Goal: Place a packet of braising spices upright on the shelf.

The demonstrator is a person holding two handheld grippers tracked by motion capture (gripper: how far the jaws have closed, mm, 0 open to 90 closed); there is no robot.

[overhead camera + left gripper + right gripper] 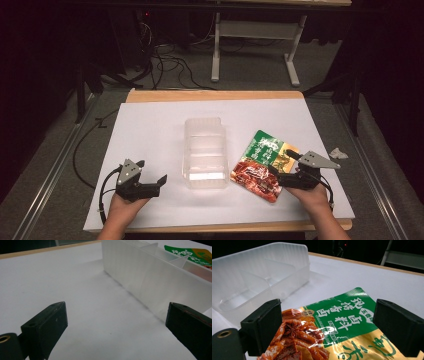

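Grippers poised: right gripper point(283, 176), jaws spread, straddles the seasoning packet point(264, 164) for pickup; left gripper point(156, 183) gapes beside the clear bin point(205, 150)

The packet point(332, 332) is glossy printed foil or plastic film, slightly crinkled, with glare catching on its red and green print. The box point(205, 150) is translucent frosted plastic, smooth, its walls faintly ribbed and its floor shiny. The counter point(150, 125) wears a matt white sheet, smooth like paper, with a bare wood edge at the far side. Each tool, left point(150, 187) and right point(280, 177), has matt black jaws, a little scuffed, and a dull grey metal-looking plate on top.
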